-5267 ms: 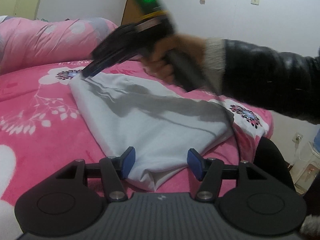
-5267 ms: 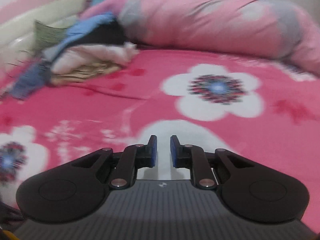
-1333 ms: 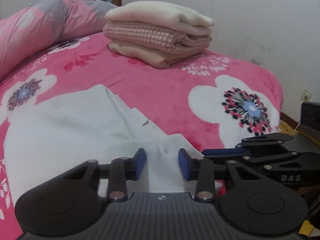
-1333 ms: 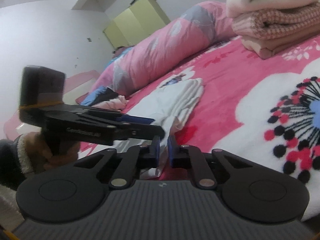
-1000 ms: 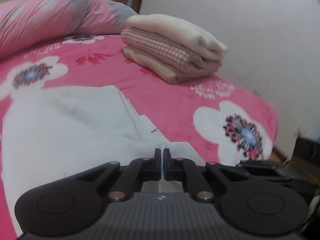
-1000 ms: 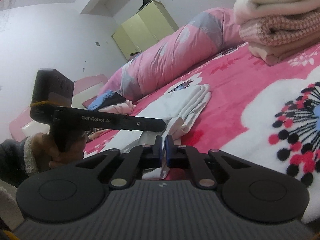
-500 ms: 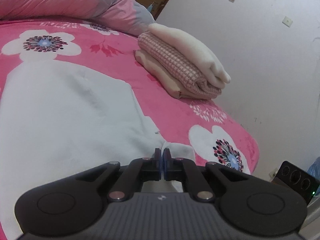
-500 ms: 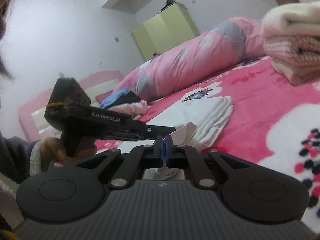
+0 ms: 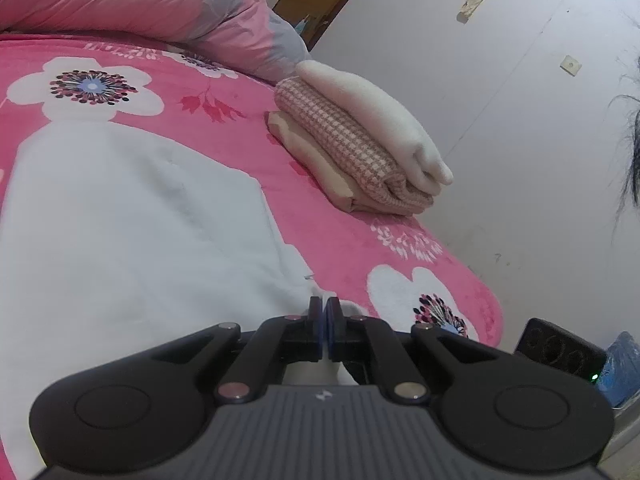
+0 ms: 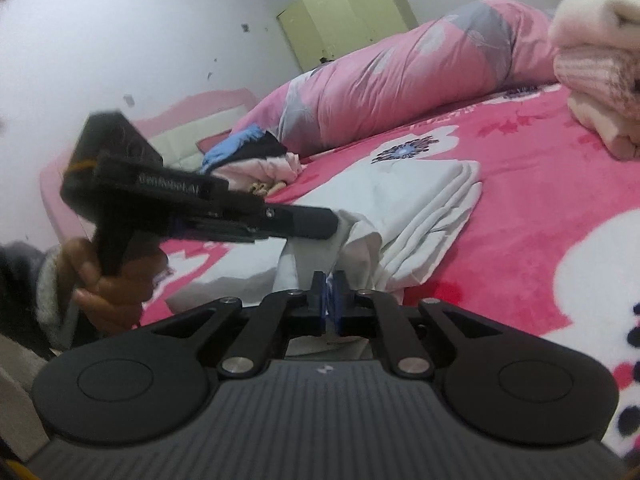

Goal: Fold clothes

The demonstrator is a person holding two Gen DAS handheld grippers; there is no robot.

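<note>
Now both my tools are clamped on the near edge of the white garment (image 9: 132,224): the left tool (image 9: 324,320) pinches one corner and the right tool (image 10: 330,300) the other, with the rest lying ahead on the bed (image 9: 344,248). To fold cleanly, I judge both corners should travel level and together, keeping the edge taut so layers land squarely.

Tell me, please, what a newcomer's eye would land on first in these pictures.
Probably the white garment spread over the bright pink flowered blanket, with the left gripper and right gripper each shut on its near edge. Next, the stack of folded clothes by the wall.
</note>
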